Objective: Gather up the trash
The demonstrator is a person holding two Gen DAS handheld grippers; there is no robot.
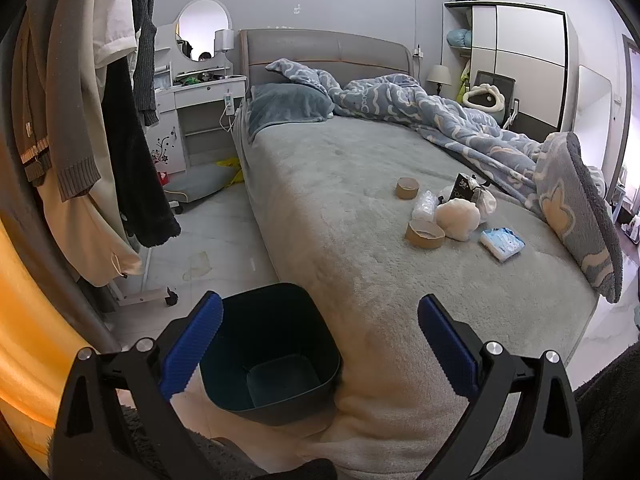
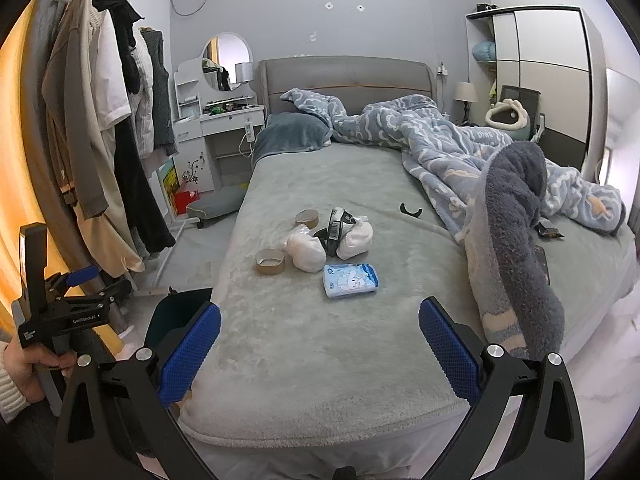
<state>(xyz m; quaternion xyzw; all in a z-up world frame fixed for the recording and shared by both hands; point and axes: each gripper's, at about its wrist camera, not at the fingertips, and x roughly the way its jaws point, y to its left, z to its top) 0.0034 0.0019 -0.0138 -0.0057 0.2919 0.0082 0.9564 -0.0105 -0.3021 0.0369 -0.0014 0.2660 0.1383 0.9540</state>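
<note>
Both hand-held grippers stand released, blue pads spread wide and grasping nothing. From its own camera, the left hand-held gripper [image 1: 320,332] hovers over the foot corner of the bed [image 1: 340,208], with a dark bin [image 1: 272,354] between its pads, pressed against the bed's edge on the floor side. The bin's inside looks bare from here.

Trash lies in a cluster on the grey bedcover, at about 2 o'clock from the left hand-held gripper: a far tape roll [image 1: 407,187], a near tape roll [image 1: 425,234], a clear crumpled wrapper [image 1: 424,206], a white wad [image 1: 458,218], a black carton [image 1: 466,188] and a blue tissue pack [image 1: 502,243].

The right wrist view shows the same heap from nearer the bed's foot, at about 12 o'clock from the right hand-held gripper [image 2: 320,334]. Here the tissue pack [image 2: 351,281] lies closest, apart from the rest, and a second white wad [image 2: 355,242] shows beside the carton [image 2: 335,229]. Only this view shows a small black curved piece [image 2: 411,211] near the quilt [image 2: 440,148], and the person's left hand [image 2: 30,364] gripping the left hand-held gripper [image 2: 80,280] at 9 o'clock. The bin [image 2: 176,316] is mostly hidden here behind the left pad.

Only the left view shows the bin's whole opening.
</note>
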